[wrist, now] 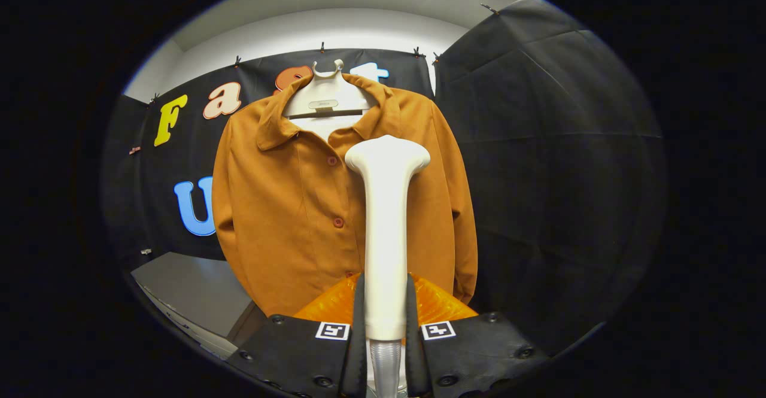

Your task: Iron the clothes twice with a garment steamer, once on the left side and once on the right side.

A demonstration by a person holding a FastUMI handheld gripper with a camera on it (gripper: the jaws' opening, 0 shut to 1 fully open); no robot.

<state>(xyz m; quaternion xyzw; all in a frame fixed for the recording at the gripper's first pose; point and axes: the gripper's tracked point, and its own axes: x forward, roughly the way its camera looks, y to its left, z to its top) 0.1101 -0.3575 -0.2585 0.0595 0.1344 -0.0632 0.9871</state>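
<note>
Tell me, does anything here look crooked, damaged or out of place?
Nothing stands out. The orange shirt hangs straight on its white hanger, buttoned, with no stain or tear visible. The gripper is shut on the white steamer handle, which stands upright between the fingers in front of the shirt.

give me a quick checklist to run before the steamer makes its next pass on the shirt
1. Grip: gripper has both fingers pressed on the steamer handle. Ok.
2. Steamer pose: upright between the fingers, head at the top, toward the shirt. Ok.
3. Shirt hanging: on the hanger, front facing the steamer, buttoned at the visible buttons. Ok.
4. Head touching the fabric: depth unclear from this view. Cannot tell.
5. Which side the head is on: just right of the button line as seen. Ok for that side.
6. Steam on: none visible. Cannot tell.
</note>
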